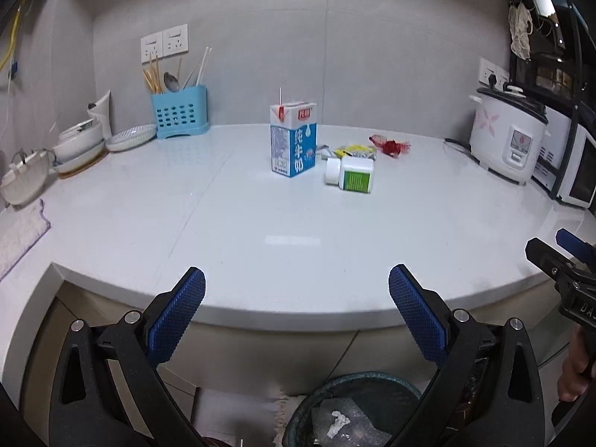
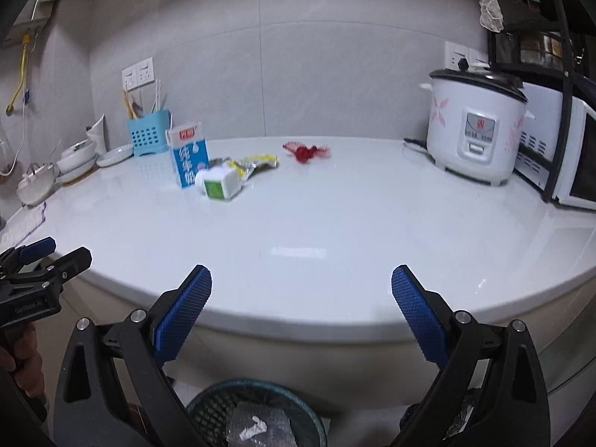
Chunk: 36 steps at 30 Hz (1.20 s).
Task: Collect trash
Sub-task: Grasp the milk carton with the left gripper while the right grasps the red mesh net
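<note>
Barely started: milk carton [image 1: 294,145], white bottle [image 1: 350,175], yellow wrapper [image 1: 355,151] and red wrapper [image 1: 391,146] all sit mid-frame on the counter [image 1: 260,231]. Left gripper [image 1: 297,279] and right gripper [image 2: 301,279] are both spread wide and empty above the bin [image 2: 257,413] at the bottom of the frame.

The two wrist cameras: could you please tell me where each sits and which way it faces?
Left wrist: on the left gripper, facing the counter's milk carton; the right gripper shows alongside.
Right wrist: on the right gripper, facing the same counter; the left gripper shows.
Shared: carton, white bottle, red wrapper, rice cooker, bin.
</note>
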Tool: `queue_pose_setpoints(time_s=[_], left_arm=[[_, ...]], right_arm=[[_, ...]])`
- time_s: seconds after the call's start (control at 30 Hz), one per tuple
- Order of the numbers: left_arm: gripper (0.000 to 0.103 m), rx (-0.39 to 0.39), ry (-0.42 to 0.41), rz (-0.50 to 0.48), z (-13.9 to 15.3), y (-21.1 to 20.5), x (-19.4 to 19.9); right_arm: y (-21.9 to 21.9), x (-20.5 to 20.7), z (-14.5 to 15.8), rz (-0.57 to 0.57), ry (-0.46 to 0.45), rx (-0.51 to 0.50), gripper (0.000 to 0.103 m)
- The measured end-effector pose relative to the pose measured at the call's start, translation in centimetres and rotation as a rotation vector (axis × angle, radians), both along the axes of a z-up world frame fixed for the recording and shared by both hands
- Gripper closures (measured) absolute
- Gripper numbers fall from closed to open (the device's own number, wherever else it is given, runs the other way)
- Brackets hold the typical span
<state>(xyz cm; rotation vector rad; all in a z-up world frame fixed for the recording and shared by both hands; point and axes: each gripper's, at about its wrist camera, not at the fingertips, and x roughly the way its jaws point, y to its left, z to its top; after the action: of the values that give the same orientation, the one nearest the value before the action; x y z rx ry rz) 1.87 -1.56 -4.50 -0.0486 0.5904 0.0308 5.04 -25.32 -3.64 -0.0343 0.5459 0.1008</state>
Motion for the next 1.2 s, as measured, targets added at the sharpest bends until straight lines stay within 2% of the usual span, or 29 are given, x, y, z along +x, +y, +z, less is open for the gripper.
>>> queue_pose_setpoints(time_s=[0.27,0.63,0.8,0.97,1.13,1.2], left_arm=[[0.006,0.004,-0.006,0.006,2.5,0.7,6.2],[0.006,0.008,0.025,0.027,2.0,2.6,17.6],[0.006,-0.015,0.049,0.024,1.1,3.5,22.5],[0.006,-0.009,0.071,0.016,0.8,3.5,26.8],[0.007,-0.040,0.091,0.014,-0.3,3.8,30.1],[0.010,-0.036,0.099,0.023,-0.9,3.9,30.9]], right_arm=[[0.9,7.1,2.4,-0.009,0.036,-0.001,0.010],[2.6,18.7,3.2,-0.024,0.115,-0.006,0.010],[3.9,25.0,2.4,-0.026,0.171,-0.001,0.010],[4.3,32.8,0.7,-0.044,0.301,0.028,0.010],[3.5,37.0,-1.6,-0.093,0.330,0.087,0.010],[3.0,37.7,-2.8,-0.103,0.344,0.099,0.015]])
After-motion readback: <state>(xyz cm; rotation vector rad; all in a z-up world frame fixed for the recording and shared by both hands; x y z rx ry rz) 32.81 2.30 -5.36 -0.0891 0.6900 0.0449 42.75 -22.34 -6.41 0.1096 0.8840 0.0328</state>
